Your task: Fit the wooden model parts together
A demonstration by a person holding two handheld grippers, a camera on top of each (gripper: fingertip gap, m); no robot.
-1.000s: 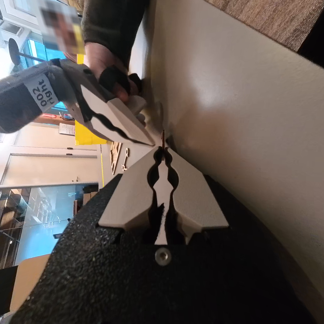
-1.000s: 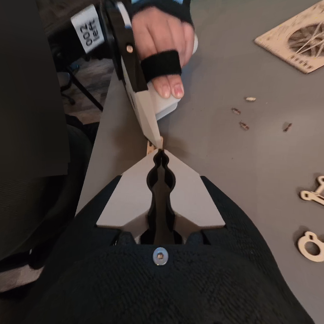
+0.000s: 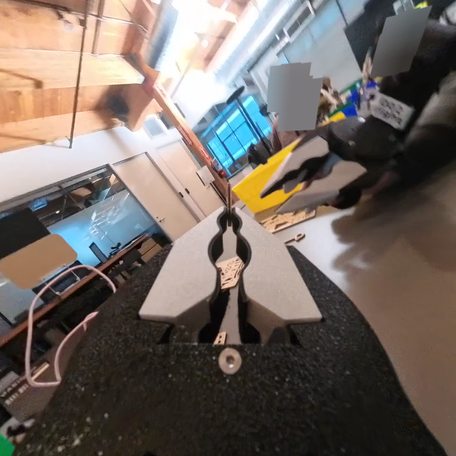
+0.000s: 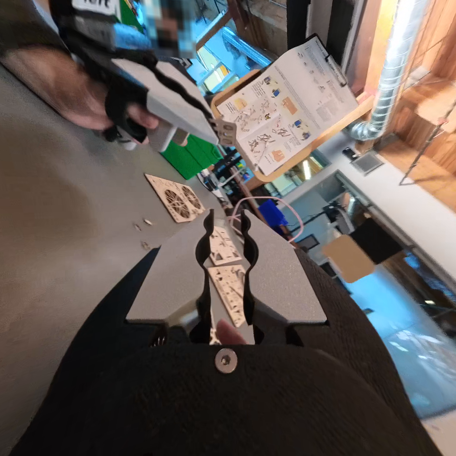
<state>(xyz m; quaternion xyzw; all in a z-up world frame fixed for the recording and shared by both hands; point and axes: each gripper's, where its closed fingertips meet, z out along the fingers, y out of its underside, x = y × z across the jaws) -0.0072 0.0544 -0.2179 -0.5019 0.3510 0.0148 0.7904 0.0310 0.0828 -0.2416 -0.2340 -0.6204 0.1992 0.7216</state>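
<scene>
Left wrist view: the left gripper (image 3: pixel 229 209) pinches a thin wooden part (image 3: pixel 229 197) edge-on at its tips, raised above the grey table (image 3: pixel 370 283). Ahead to its right the right gripper (image 3: pixel 266 195) hangs apart over a cut sheet (image 3: pixel 286 219).

Right wrist view: the right gripper (image 4: pixel 227 214) stands parted, empty, sheets (image 4: pixel 227 246) below. The part (image 4: pixel 226 132) shows up-left of its tips, before a clipboard (image 4: pixel 283 118).

Each tool you hold, left tool (image 3: pixel 229 212) and right tool (image 4: pixel 227 217), has a grainy black body, two pale grey wavy-edged fingers and one silver screw; your hand (image 4: pixel 81 98) wears a black fingerless glove.
</scene>
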